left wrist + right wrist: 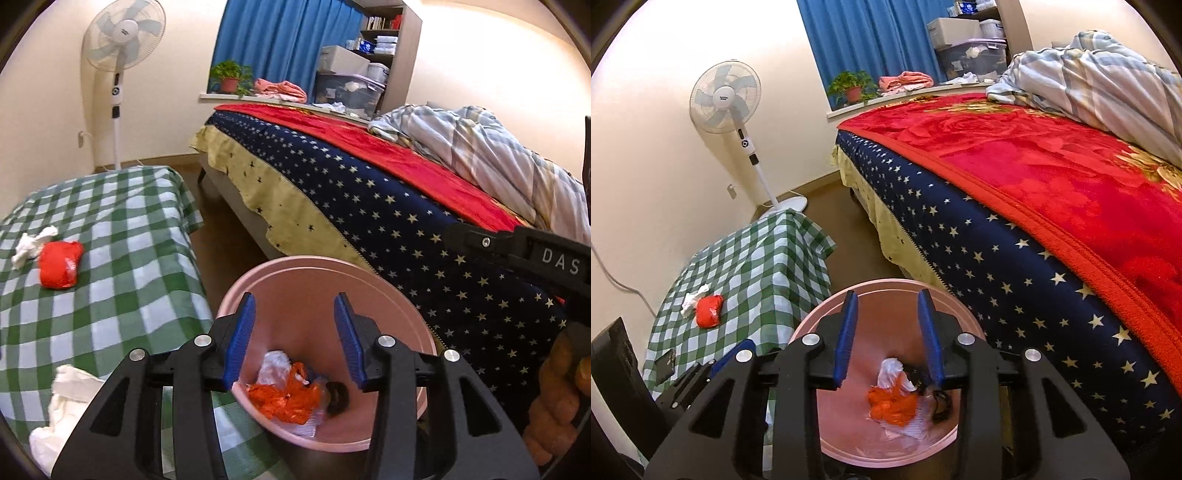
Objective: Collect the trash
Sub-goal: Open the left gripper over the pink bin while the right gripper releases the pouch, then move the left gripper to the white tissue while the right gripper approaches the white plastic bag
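Note:
A pink bin stands on the floor between the checked table and the bed; it also shows in the right wrist view. Inside lie an orange wrapper, white plastic and a dark scrap. My left gripper is open and empty above the bin. My right gripper is open and empty above it too. On the green checked table lie a red packet, a white crumpled tissue beside it, and white crumpled paper at the near edge.
A bed with a starred cover, red blanket and striped duvet fills the right. A standing fan is by the far wall. A dark phone-like object lies on the table. The other gripper's body shows at right.

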A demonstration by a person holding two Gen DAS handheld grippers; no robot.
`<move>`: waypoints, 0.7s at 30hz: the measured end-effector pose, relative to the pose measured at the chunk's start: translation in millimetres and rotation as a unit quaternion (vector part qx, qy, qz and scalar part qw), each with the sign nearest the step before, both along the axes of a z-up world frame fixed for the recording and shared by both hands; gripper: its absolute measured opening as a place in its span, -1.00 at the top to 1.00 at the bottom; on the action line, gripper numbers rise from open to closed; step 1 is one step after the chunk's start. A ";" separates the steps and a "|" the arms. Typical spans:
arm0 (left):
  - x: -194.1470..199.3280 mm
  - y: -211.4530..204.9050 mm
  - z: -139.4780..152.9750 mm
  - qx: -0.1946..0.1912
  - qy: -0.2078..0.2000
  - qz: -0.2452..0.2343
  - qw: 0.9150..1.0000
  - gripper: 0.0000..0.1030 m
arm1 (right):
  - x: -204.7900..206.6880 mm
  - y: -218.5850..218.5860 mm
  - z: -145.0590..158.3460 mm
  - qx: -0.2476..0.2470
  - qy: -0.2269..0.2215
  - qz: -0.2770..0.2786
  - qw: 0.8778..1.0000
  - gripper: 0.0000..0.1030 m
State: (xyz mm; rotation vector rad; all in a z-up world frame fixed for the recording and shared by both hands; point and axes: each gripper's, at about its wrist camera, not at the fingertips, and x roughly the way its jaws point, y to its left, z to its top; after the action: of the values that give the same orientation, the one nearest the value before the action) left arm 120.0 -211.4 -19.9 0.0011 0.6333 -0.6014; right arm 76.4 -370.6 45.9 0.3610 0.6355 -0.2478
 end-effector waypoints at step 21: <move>-21.5 114.7 82.9 -0.020 -0.071 0.087 0.993 0.34 | -19.8 48.8 12.4 0.019 -0.040 0.075 0.996 0.32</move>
State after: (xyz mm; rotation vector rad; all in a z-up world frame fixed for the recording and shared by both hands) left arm 98.5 -96.7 63.0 -0.0480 0.4769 -0.4402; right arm 56.6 -321.8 58.3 0.3567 0.5860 -0.0769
